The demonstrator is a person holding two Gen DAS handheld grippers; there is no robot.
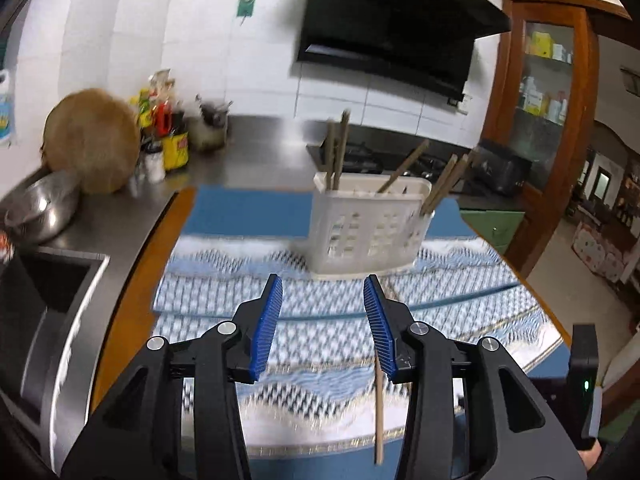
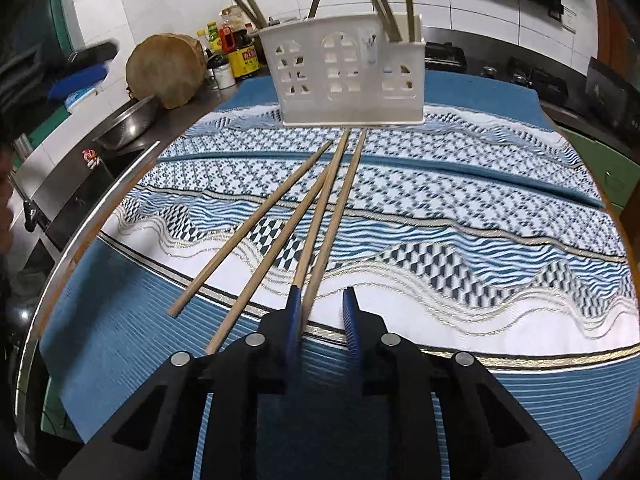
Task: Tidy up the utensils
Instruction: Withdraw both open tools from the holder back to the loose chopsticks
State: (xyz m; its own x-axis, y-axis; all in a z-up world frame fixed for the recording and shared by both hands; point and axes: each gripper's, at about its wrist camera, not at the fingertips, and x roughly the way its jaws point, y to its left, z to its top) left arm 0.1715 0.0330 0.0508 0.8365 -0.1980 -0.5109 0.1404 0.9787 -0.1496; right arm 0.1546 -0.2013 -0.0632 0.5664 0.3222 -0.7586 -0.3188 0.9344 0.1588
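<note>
A white slotted utensil holder [image 1: 370,226] stands on the blue patterned cloth [image 1: 224,300] and holds several wooden chopsticks [image 1: 338,152]. It also shows in the right wrist view [image 2: 352,70]. Several loose chopsticks [image 2: 256,226] lie on the cloth [image 2: 480,208] in front of the holder. My left gripper [image 1: 323,330] is open and empty, hovering above the cloth short of the holder; one chopstick [image 1: 378,412] lies under its right finger. My right gripper [image 2: 322,314] is open, low over the near ends of the chopsticks, with one chopstick [image 2: 334,224] running between its fingers.
To the left are a steel counter with a sink [image 1: 48,300], a metal bowl [image 1: 40,210], a round wooden board [image 1: 92,146] and sauce bottles [image 1: 168,136]. A gas hob [image 1: 384,160] and a black range hood [image 1: 392,28] are behind the holder. A wooden cabinet [image 1: 540,120] stands at right.
</note>
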